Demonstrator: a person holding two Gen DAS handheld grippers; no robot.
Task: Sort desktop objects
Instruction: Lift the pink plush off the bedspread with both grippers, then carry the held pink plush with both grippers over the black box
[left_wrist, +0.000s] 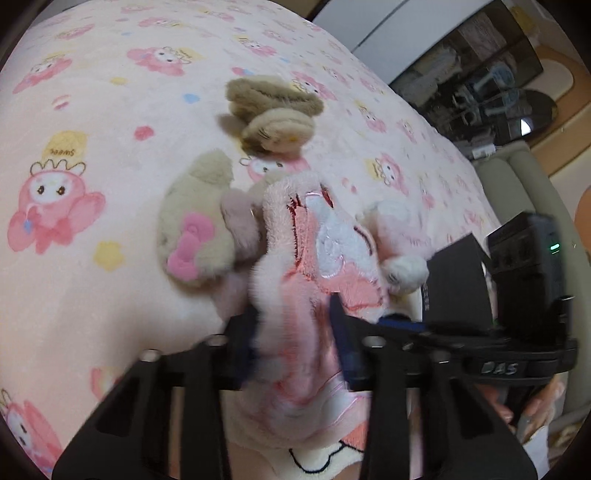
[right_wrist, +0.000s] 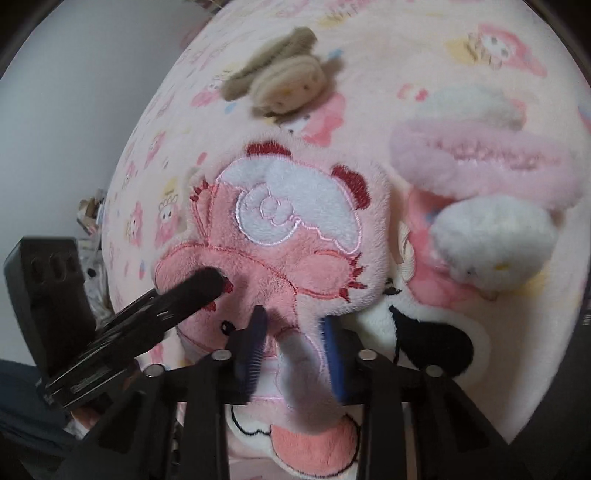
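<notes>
A pink plush toy (left_wrist: 314, 266) with white and red embroidery lies on the pink patterned blanket (left_wrist: 92, 147). My left gripper (left_wrist: 297, 339) is shut on its near edge. It also shows in the right wrist view (right_wrist: 288, 236), where my right gripper (right_wrist: 293, 347) is shut on another part of it. The left gripper's black finger (right_wrist: 192, 291) presses the plush from the left. A beige cat-face plush (left_wrist: 277, 114) lies farther off; it also shows in the right wrist view (right_wrist: 284, 88).
A beige plush with a pink bow (left_wrist: 195, 229) lies left of the pink toy. A pink fluffy band (right_wrist: 487, 162), a white plush (right_wrist: 491, 236) and a white-and-black plush (right_wrist: 424, 339) lie at right. A dark shelf (left_wrist: 480, 81) stands beyond the bed edge.
</notes>
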